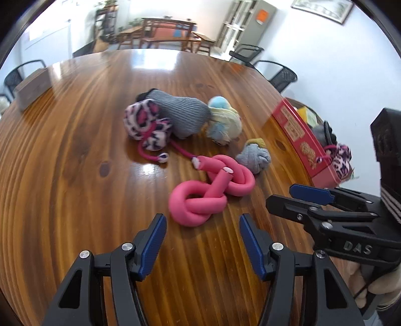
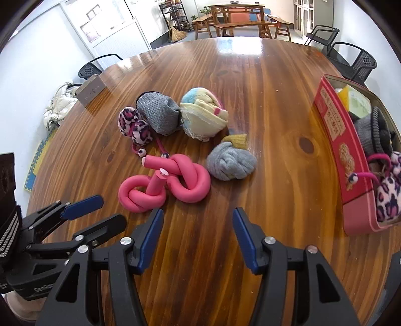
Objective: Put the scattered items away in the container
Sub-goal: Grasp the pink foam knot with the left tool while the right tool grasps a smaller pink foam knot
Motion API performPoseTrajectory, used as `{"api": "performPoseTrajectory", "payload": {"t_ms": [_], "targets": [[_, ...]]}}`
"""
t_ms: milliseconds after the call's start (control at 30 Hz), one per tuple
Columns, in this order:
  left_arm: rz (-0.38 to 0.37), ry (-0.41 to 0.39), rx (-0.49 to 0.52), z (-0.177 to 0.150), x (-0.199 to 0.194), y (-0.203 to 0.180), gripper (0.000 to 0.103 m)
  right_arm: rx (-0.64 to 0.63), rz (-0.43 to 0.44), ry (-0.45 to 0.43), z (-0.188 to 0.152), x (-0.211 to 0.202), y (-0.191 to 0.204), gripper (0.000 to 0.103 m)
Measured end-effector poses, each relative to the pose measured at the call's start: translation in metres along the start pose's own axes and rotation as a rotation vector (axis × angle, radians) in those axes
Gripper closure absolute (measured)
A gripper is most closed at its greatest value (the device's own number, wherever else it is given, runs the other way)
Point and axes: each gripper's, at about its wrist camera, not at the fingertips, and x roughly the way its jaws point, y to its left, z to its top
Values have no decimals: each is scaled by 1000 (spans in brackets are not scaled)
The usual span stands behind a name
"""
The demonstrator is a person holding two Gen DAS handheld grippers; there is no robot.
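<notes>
Above table, both tongs (image 1: 202, 240) (image 2: 198, 237) open (empty)

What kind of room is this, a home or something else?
Probably a shared meeting or common room rather than a home: a long polished wooden table ringed by black mesh chairs, and a wooden table with benches at the far end.

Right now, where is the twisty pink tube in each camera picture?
Left wrist view: the pink foam tube lies at centre, just beyond the fingertips.
Right wrist view: the tube lies left of centre.
Shared landmark: the small grey sock ball sits right beside it.
</notes>
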Motion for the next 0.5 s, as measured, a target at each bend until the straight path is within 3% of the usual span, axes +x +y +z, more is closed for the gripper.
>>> {"api": "performPoseTrajectory", "payload": {"t_ms": [167, 367, 500], "targets": [[36, 14, 75, 13, 17, -4, 41, 41, -6, -5, -8, -10, -14, 42], [23, 77, 111, 16, 30, 4, 41, 83, -10, -23, -13, -18, -25, 42], [13, 77, 159, 13, 29, 4, 41, 92, -11, -29, -13, -19, -26, 42]]}}
